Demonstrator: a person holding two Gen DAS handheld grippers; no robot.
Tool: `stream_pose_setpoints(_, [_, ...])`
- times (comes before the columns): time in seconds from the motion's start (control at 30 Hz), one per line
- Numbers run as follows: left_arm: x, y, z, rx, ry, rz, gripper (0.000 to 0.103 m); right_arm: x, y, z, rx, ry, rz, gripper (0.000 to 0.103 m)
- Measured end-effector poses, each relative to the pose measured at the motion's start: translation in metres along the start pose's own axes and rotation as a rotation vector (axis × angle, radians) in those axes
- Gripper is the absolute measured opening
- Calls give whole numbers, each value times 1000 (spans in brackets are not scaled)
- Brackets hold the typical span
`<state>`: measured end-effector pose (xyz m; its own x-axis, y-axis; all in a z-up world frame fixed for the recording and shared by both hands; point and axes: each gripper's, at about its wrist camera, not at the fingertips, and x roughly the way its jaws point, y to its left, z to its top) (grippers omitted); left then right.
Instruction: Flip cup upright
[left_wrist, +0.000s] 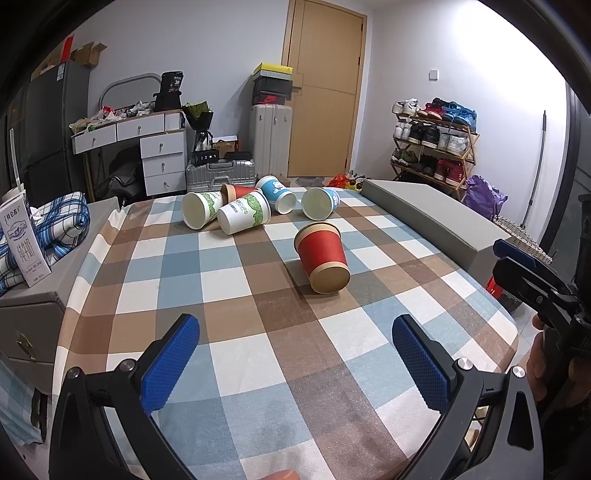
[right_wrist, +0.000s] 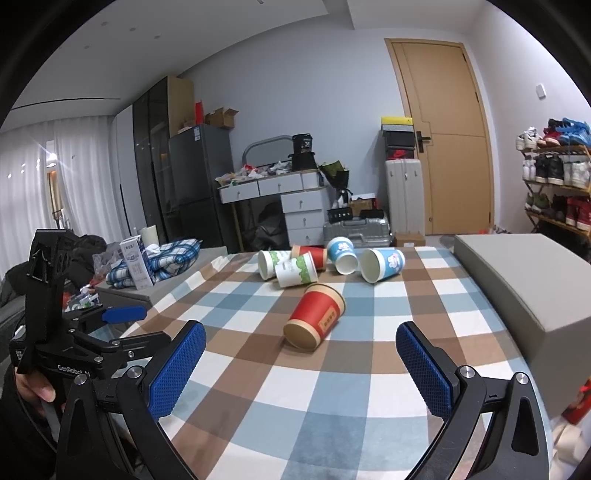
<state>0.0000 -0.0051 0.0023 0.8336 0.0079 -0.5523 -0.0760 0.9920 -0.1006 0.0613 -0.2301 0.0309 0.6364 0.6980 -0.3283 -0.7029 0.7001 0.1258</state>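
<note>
A red paper cup (left_wrist: 322, 257) lies on its side on the checked tablecloth (left_wrist: 258, 332), base toward me; it also shows in the right wrist view (right_wrist: 316, 317). Behind it lie several more cups on their sides: two green-and-white cups (left_wrist: 242, 216), a second red cup (left_wrist: 236, 192) and two blue cups (left_wrist: 320, 203). My left gripper (left_wrist: 295, 354) is open and empty, well short of the red cup. My right gripper (right_wrist: 301, 363) is open and empty, also short of the cup. The right gripper shows at the right edge of the left wrist view (left_wrist: 532, 280).
A long grey box (left_wrist: 436, 218) runs along the table's right side. A milk carton (left_wrist: 24, 243) and a plaid cloth (left_wrist: 62, 225) sit on a grey surface to the left. Drawers, suitcases, a door and a shoe rack stand beyond the table.
</note>
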Motion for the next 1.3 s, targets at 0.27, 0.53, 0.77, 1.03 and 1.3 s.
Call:
stream_pose_setpoints(0.27, [3,1,-1,-7,7,-8,102,0,-1,0,0,4,7,103])
stream_pose_setpoints(0.53, [7,7,-3,-21,21,1,102,5,-2,-2,-3,20,-3,103])
stream_pose_setpoints(0.77, [11,12,-2,-75,39,-6,102,7,-9,-2,17,22,-3,103])
stream_pose_setpoints(1.03, [10,1,0,-39,39,-6,102,4,-15,-1,28,20,-12,103])
stream_pose_setpoints(1.3, [23,-6,11,0,51,-11,102,4,-19,-1,30,22,-36,103])
